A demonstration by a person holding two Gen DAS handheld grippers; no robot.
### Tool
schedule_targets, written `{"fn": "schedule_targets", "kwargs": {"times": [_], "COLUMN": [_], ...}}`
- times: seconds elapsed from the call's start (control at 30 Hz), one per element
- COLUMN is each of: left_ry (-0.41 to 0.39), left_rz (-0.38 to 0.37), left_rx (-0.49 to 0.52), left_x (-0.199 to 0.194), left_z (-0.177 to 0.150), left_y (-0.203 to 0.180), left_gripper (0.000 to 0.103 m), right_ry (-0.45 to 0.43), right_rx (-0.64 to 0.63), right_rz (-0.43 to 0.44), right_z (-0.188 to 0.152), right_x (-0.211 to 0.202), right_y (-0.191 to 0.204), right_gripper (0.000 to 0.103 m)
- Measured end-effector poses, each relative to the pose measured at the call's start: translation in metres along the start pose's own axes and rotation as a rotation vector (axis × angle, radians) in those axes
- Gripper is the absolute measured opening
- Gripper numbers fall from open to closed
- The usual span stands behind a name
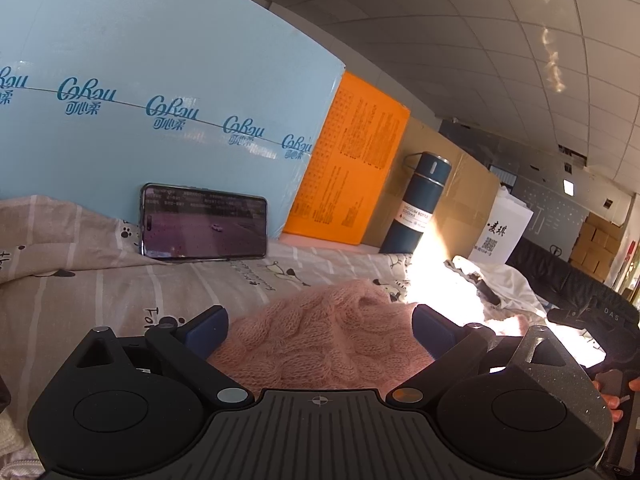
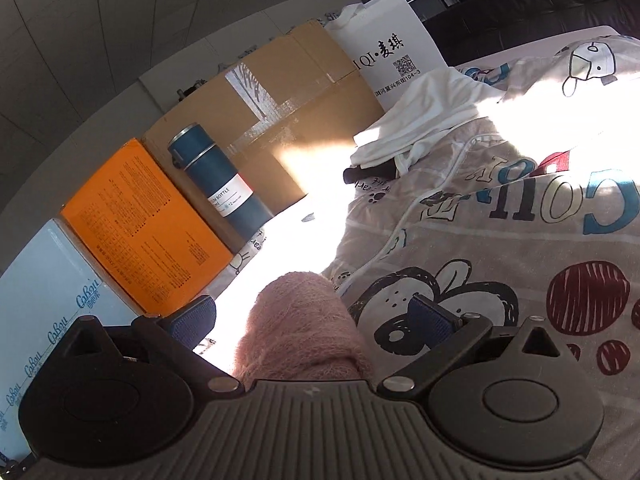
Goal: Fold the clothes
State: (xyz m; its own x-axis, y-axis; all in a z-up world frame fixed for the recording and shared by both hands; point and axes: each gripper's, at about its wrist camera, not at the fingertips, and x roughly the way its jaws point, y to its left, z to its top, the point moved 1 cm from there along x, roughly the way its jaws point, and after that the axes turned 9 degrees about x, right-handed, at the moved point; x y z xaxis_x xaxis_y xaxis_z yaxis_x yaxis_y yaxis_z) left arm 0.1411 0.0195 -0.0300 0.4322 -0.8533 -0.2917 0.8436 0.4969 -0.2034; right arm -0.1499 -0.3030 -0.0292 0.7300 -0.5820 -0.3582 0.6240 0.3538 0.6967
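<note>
A pink cable-knit sweater (image 1: 328, 340) lies bunched on the cartoon-print bedsheet (image 1: 120, 280), right in front of my left gripper (image 1: 320, 328). The left jaws are wide open with the knit between them, the blue pads not touching it. In the right wrist view a rolled part of the same pink knit (image 2: 300, 328) sits between the open jaws of my right gripper (image 2: 312, 316), apart from both pads. A white garment (image 2: 420, 120) lies crumpled further back on the sheet (image 2: 500, 240).
A phone (image 1: 204, 222) leans on a light blue box (image 1: 160, 80). An orange box (image 1: 352, 160), a blue vacuum bottle (image 1: 416, 204), a cardboard box (image 2: 280, 92) and a white paper bag (image 2: 392, 56) line the back. Bright sunlight washes out part of the sheet.
</note>
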Motion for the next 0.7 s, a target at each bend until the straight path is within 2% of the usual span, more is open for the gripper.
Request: {"fn": "schedule_targets", "kwargs": {"times": [0.33,0.7], "left_ry": [-0.003,0.006], "left_rz": [-0.008,-0.030], "left_rx": [0.018,0.005], "left_x": [0.0023,0.0059], "left_z": [-0.0001,-0.0001], "left_y": [-0.0030,-0.0018], "left_gripper": [0.100,0.100], "right_ry": [0.082,0.097], "right_rx": [0.053,0.030], "right_rz": [-0.001,-0.011], "right_z": [0.0013,-0.0016], "right_x": [0.0081,0.0089], "right_y": [-0.0108,-0.0094], "right_gripper": [0.103,0.103]}}
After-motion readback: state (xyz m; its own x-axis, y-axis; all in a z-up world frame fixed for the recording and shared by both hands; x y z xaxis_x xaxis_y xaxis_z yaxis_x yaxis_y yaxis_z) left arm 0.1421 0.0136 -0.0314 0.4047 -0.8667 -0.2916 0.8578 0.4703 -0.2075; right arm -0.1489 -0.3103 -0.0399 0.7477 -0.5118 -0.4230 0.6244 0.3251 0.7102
